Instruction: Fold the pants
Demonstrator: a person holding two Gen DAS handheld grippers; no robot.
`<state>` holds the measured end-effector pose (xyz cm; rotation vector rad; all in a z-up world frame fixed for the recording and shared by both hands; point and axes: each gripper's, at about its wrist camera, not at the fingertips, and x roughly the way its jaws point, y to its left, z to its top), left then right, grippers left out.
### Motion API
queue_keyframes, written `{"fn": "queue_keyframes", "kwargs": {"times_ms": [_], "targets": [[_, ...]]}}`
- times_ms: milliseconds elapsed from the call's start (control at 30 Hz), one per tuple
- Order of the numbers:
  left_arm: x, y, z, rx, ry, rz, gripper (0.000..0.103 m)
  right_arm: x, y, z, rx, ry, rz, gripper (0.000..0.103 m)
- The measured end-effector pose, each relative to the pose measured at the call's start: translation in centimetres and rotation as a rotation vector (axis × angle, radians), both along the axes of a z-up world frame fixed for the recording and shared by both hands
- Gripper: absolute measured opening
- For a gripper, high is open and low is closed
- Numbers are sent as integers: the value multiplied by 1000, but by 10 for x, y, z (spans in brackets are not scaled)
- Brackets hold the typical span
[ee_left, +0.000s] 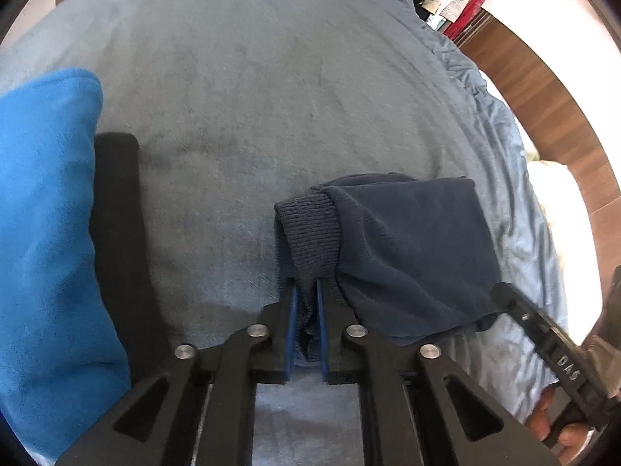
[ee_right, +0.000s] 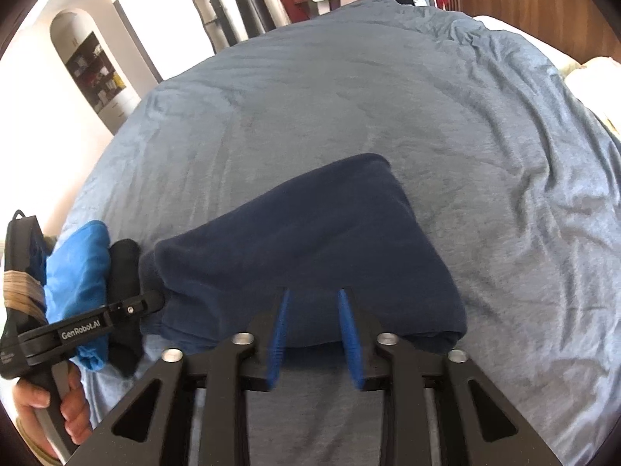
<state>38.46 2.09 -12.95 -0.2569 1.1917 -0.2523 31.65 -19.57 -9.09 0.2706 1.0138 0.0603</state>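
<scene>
Pants (ee_left: 407, 248): matt navy knit cloth, ribbed cuff (ee_left: 306, 233). Bedspread (ee_left: 240, 89): soft grey-blue plush.

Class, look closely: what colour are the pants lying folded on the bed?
Dark navy blue. The pants show best in the right wrist view, on the grey-blue bed cover.

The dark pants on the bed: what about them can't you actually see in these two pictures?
- Left wrist view: the pants end behind the left claw; the cuff runs between its pads, so that end is hidden.
- Right wrist view: their near edge is covered by the right claw.
- Both views: the underside lies against the bed cover, so the layers cannot be counted.
</scene>
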Motion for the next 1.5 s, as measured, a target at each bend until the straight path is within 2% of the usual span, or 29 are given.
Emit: {"fn": "queue_keyframes", "kwargs": {"times_ms": [67, 133, 233, 367, 500, 633, 700, 767, 967, 1100, 1333, 1400, 1500], "targets": [[-2, -3, 4, 45, -9, 7, 32, 1, -5, 1, -15, -8, -16, 38], [-6, -4, 14, 86, -32, 12, 43, 2, -13, 2, -36, -18, -37, 45], [-12, -8, 26, 51, -79, 5, 56, 5, -28, 5, -63, -35, -66, 46], [-6, -18, 23, 59, -109, 0, 58, 13, -42, 5, -84, -50, -80, 46], [8, -18, 8, -15, -67, 48, 60, 25, -49, 3, -87, -56, -69, 46], [14, -15, -14, -26, -3, 102, 61, 42, -48, -6, -93, -47, -31, 46], [14, -11, -26, -27, 39, 123, 65, 49, -45, -13, -93, -38, -8, 46], [12, -8, -31, -29, 46, 126, 71, 57, -43, -23, -119, -16, 6, 46], [11, -21, -26, 24, -20, 27, 68, 67, -60, -52, -61, 63, -15, 46], [21, -26, -33, -10, -8, 17, 68, 68, -65, -58, -9, 71, -15, 46], [32, -27, -48, -81, 16, 40, 69, 74, -66, -67, 6, 85, -10, 45], [35, -27, -51, -95, 18, 38, 65, 76, -65, -69, 11, 89, -7, 45], [34, -26, -51, -124, 19, 36, 54, 79, -65, -73, 25, 98, -4, 41]]}}
